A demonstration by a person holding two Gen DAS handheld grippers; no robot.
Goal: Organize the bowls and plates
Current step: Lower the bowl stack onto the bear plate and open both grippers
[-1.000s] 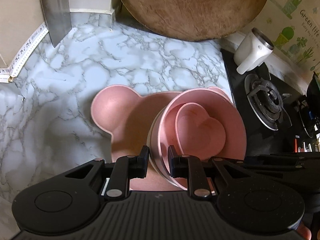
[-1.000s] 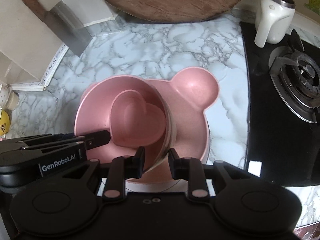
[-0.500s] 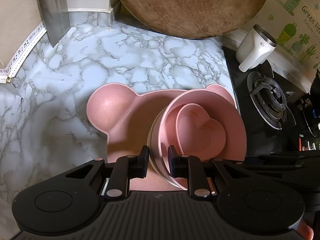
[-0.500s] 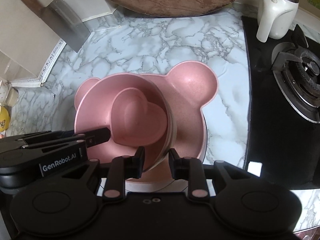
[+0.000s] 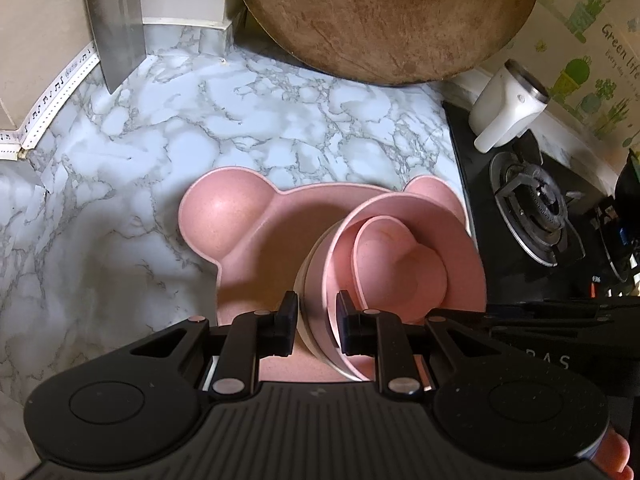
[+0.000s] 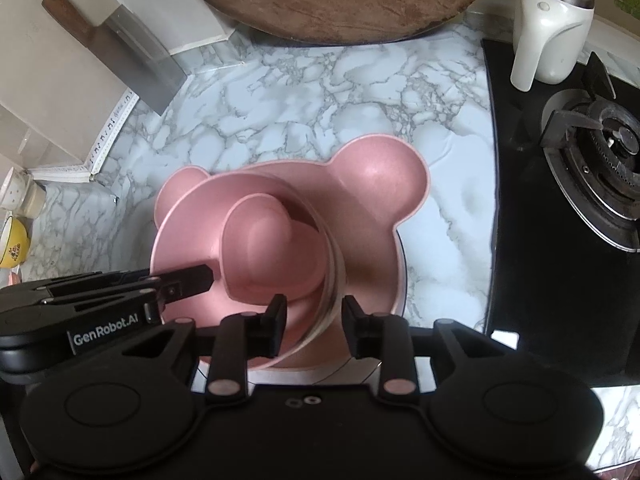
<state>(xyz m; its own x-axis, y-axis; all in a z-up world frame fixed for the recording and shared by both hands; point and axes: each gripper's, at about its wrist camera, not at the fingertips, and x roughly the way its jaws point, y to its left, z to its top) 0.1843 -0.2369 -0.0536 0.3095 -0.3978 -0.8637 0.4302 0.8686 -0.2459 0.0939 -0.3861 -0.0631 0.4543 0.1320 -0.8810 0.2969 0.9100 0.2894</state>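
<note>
A pink bear-shaped plate (image 5: 248,248) (image 6: 380,184) lies on the marble counter. On it stands a stack of round bowls, a pink one (image 5: 460,248) (image 6: 184,248) on top, with a small pink heart-shaped dish (image 5: 400,264) (image 6: 272,248) inside. My left gripper (image 5: 317,320) is shut on the stack's rim at its left side. My right gripper (image 6: 314,320) straddles the rim at the stack's right side; its jaws stand a little apart from the rim. The left gripper's fingertip (image 6: 192,280) shows in the right wrist view.
A large round wooden board (image 5: 384,16) leans at the back. A cleaver (image 6: 120,52) rests against the wall at the left. A white kettle (image 6: 548,28) and a gas hob (image 6: 600,148) are at the right. A yellow bowl (image 6: 12,244) sits far left.
My right gripper's jaws have widened and no longer clamp the bowl rim. The bowl stack and plate sit slightly farther from both cameras.
</note>
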